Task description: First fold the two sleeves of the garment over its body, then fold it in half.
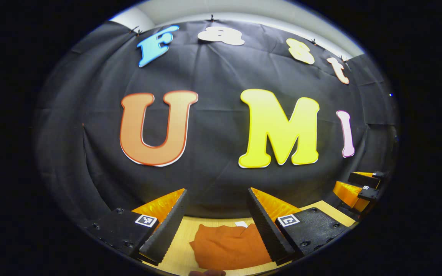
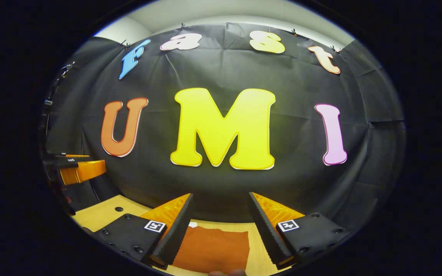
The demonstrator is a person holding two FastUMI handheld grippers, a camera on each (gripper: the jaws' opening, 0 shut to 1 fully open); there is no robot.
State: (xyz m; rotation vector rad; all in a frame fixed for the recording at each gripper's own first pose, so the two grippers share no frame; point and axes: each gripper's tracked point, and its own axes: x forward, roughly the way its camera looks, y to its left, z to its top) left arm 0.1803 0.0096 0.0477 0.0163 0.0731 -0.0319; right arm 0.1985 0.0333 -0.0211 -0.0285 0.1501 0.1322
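The left gripper [image 1: 217, 199] is held released, fingers spread, above the table [image 1: 178, 245]. The right gripper [image 2: 221, 203] is likewise released and empty. The folded orange garment [image 1: 230, 247] is seen lying flat on the table below both.

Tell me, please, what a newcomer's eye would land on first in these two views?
Probably the rust-orange garment, lying folded on the light wooden table below and between the fingers of the open left gripper. The right gripper, also open, hangs above the same cloth, with the black cloth wall close behind.
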